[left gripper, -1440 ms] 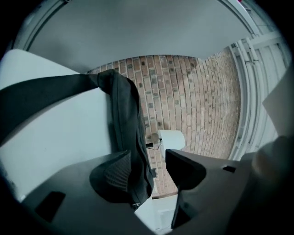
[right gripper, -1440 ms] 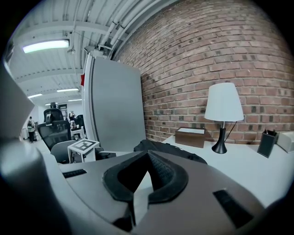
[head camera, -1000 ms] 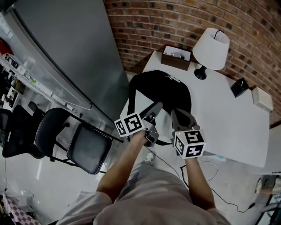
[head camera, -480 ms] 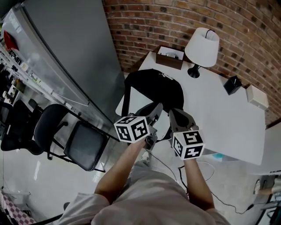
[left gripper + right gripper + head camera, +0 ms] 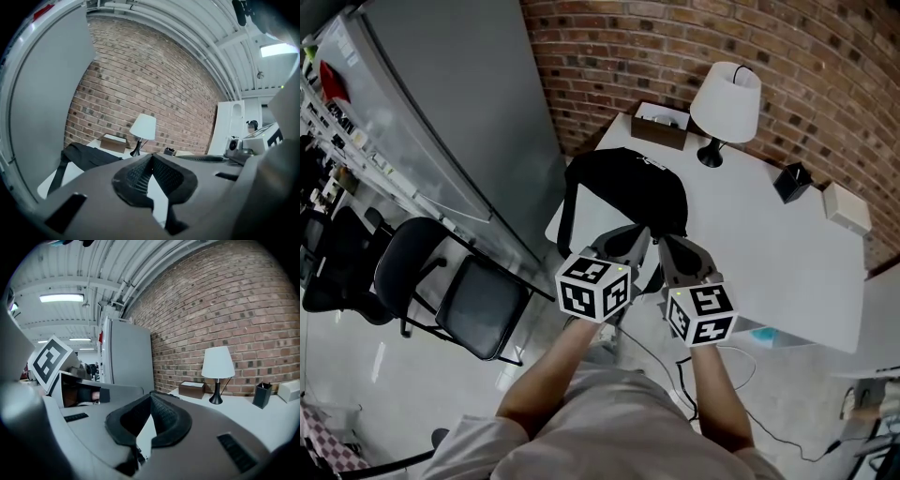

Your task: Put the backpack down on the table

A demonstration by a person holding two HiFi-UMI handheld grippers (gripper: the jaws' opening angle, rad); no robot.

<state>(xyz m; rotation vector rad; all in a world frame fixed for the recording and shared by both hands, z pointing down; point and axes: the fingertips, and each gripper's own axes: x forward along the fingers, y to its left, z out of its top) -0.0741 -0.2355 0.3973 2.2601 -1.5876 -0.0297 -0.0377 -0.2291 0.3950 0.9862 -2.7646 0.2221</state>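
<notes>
The black backpack (image 5: 628, 187) lies flat on the near left corner of the white table (image 5: 759, 253), one strap hanging over the edge; the left gripper view shows the backpack (image 5: 86, 157) at lower left. Both grippers hover side by side just short of the table's near edge, apart from the bag. My left gripper (image 5: 641, 231) is shut with nothing between its pads (image 5: 151, 157). My right gripper (image 5: 665, 240) is likewise shut and empty, with its tips (image 5: 150, 394) touching.
On the table's far side stand a white lamp (image 5: 724, 101), a brown box (image 5: 661, 124), a small black holder (image 5: 791, 182) and a white box (image 5: 847, 208). A brick wall runs behind. A grey cabinet (image 5: 441, 103) and black chairs (image 5: 478, 309) stand to the left.
My left gripper's jaws went from open to shut and the gripper rolled, turning its marker cube. Both grippers drew back from the backpack, which stays on the table.
</notes>
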